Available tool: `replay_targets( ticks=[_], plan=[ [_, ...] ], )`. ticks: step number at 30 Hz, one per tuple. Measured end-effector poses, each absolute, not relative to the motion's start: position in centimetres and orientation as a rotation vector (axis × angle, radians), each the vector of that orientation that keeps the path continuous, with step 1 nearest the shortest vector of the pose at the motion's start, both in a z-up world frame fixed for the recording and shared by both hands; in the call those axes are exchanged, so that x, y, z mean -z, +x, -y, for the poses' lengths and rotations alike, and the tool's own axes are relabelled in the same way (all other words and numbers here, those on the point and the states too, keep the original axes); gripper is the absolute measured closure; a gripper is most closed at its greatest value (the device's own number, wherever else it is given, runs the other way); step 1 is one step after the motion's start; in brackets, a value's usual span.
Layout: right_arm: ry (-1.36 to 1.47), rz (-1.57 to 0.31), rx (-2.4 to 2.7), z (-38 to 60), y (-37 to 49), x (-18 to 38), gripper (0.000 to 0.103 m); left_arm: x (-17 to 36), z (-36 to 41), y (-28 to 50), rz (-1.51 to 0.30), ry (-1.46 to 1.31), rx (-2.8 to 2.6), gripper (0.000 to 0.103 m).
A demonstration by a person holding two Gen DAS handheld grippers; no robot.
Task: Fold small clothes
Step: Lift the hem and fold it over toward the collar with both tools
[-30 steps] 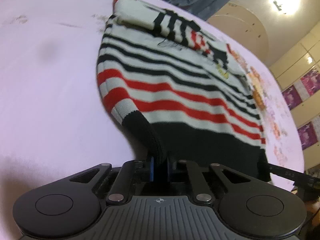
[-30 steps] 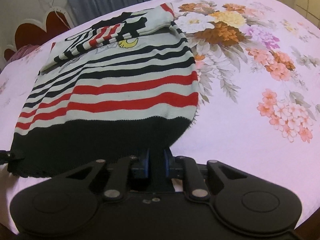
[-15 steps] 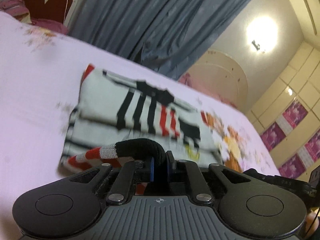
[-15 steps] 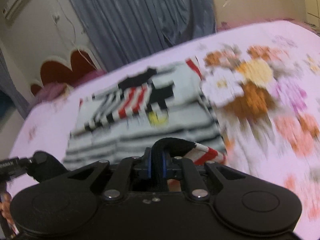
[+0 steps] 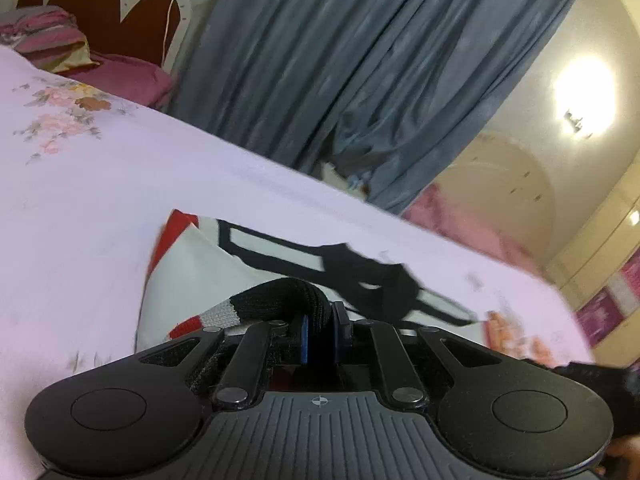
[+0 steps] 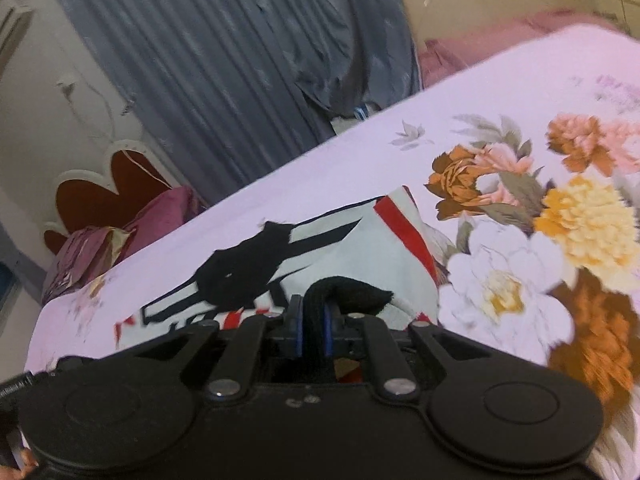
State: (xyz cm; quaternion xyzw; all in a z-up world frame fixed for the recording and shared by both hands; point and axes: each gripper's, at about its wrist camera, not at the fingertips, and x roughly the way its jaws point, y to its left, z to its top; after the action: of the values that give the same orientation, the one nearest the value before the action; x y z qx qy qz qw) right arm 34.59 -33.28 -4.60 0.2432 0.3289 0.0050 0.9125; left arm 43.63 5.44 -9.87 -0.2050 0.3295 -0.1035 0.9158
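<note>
While the striped sweater [image 5: 192, 272] lay spread on the pale floral bedsheet [image 5: 80, 200], the scene read from left to right as follows. At the far left stood a red scalloped headboard [image 5: 100, 20] with magenta pillows [image 5: 120, 76] at its foot, and grey curtains [image 5: 360, 60] hung behind the bed.

The left gripper [image 5: 322, 336] was clenched on the sweater's black hem band [image 5: 280, 300], which bulged up out of the jaws in a thick roll with a bit of grey and red stripe beside it. Beyond it, the garment's upper part showed white with a black figure and a red edge at its left corner, lying flat on the sheet.

Farther right, the right gripper [image 6: 314, 332] was likewise clamped on the black hem, a dark loop of knit standing above its blue pads [image 6: 298, 336]. Ahead of it lay the same white panel with the black figure and a red trim on the right edge, and to the right of that the sheet's large orange, yellow and white flowers [image 6: 560, 216].

As a judgement, the lengthwise fold looked to be in mid-course: both lower corners were lifted and carried over the body toward the far end, but not yet laid down. What remained seemed to be setting the hem onto the upper part, letting go, and perhaps smoothing or a further fold.
</note>
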Motion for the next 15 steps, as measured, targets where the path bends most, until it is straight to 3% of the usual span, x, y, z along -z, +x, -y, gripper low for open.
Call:
replay_targets(
  ticks=[4,8,10,11,12,14,15],
  plan=[
    [0.532,-0.763,0.012,34.0,38.5,7.1,0.092,11.9,-5.0,47.2,-0.75,-0.423,0.162,0.092],
    [0.539,-0.753,0.036,34.9,40.2,8.0,0.073,12.8,-4.6,49.1,-0.821,-0.424,0.137,0.09],
    [0.52,-0.75,0.033,35.0,40.7,8.0,0.069,13.0,-4.5,49.4,-0.837,-0.416,0.151,0.079],
    [0.505,-0.749,0.021,35.0,40.8,8.0,0.068,12.9,-4.6,49.2,-0.83,-0.413,0.159,0.064],
    [0.496,-0.744,0.012,35.1,41.0,8.0,0.068,12.7,-4.7,49.0,-0.81,-0.41,0.155,0.038],
    [0.489,-0.723,0.001,35.5,40.8,7.8,0.056,12.1,-5.3,48.4,-0.751,-0.393,0.127,0.012],
    [0.488,-0.707,-0.007,35.7,40.7,7.7,0.052,11.8,-5.8,48.2,-0.724,-0.386,0.12,0.012]
  ],
)
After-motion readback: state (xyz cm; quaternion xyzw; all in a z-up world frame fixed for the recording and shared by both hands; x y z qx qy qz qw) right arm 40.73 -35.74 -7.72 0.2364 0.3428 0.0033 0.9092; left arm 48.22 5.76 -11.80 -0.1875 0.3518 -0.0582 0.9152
